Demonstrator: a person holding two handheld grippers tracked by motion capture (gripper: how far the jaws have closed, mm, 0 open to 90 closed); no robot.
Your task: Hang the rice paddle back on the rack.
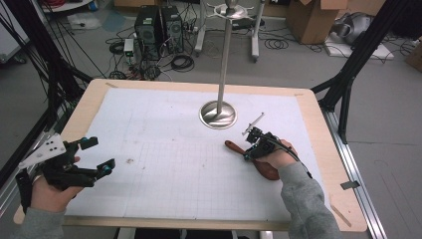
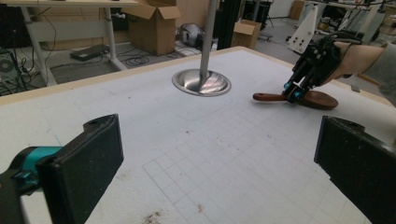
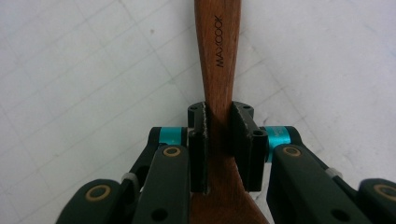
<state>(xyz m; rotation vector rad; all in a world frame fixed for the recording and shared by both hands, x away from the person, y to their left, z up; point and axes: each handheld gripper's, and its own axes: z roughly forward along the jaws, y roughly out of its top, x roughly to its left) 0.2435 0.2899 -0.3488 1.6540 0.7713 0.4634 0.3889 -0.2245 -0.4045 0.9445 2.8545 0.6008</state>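
A brown wooden spoon [image 1: 234, 146] lies flat on the white gridded mat [image 1: 164, 149], right of centre, with its handle pointing left. My right gripper [image 1: 249, 155] comes down on the neck where the handle widens into the bowl. In the right gripper view both pads press on the spoon [image 3: 218, 56], which carries the printed word MAXCOOK, so the right gripper [image 3: 218, 122] is shut on it. The left gripper view shows that gripper [image 2: 293, 90] and the spoon [image 2: 322, 99] from the side. My left gripper [image 1: 98, 156] hovers at the table's left edge, its jaws wide apart and empty [image 2: 219, 168].
A metal stand with a round domed base [image 1: 218, 114] and a tall pole rises at the back middle of the mat, close behind the spoon; its base [image 2: 201, 83] is also in the left gripper view. The mat lies on a wooden tabletop [image 1: 318, 124]. Boxes, cables and computers sit on the floor beyond.
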